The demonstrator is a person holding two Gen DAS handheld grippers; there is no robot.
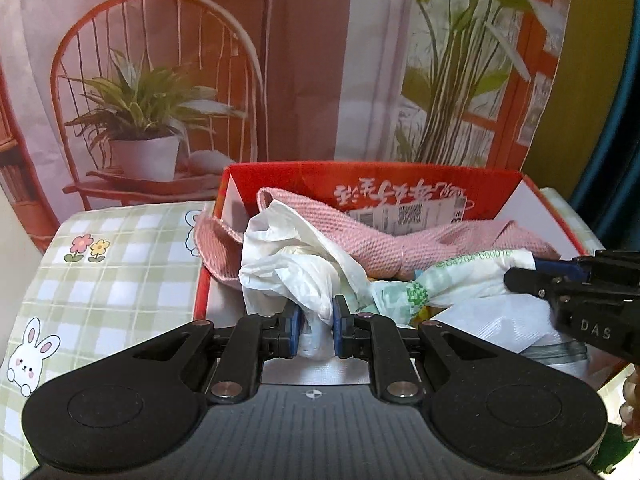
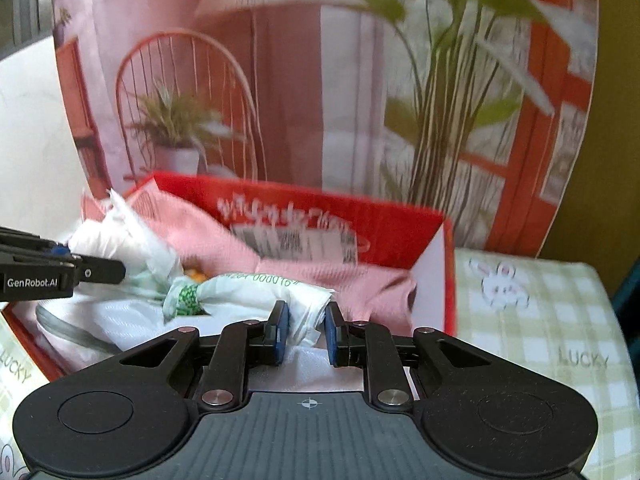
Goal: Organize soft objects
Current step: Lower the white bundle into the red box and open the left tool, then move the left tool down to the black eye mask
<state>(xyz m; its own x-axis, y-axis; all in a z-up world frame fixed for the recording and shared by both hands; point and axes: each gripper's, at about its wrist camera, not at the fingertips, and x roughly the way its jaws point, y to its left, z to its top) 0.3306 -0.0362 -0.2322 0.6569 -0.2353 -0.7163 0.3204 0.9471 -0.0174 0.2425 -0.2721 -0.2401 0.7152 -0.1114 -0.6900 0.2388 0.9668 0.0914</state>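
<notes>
A red cardboard box (image 1: pixel 424 178) on the checked cloth holds a pink knitted cloth (image 1: pixel 360 236) and a crumpled white plastic bag with green print (image 1: pixel 304 264). My left gripper (image 1: pixel 316 320) is shut on the bag's left end. My right gripper (image 2: pixel 306 322) is shut on the bag's right end (image 2: pixel 308 300); it also shows in the left wrist view (image 1: pixel 532 276). The bag stretches between the two over the box. The box (image 2: pixel 400 216), the pink cloth (image 2: pixel 320 276) and my left gripper (image 2: pixel 92 270) show in the right wrist view.
A green-checked cloth with rabbits (image 1: pixel 112 280) covers the surface around the box (image 2: pixel 540 320). A printed backdrop of a chair and plants (image 1: pixel 160 100) hangs right behind the box. White wrapping (image 1: pixel 492 324) lies at the box's near side.
</notes>
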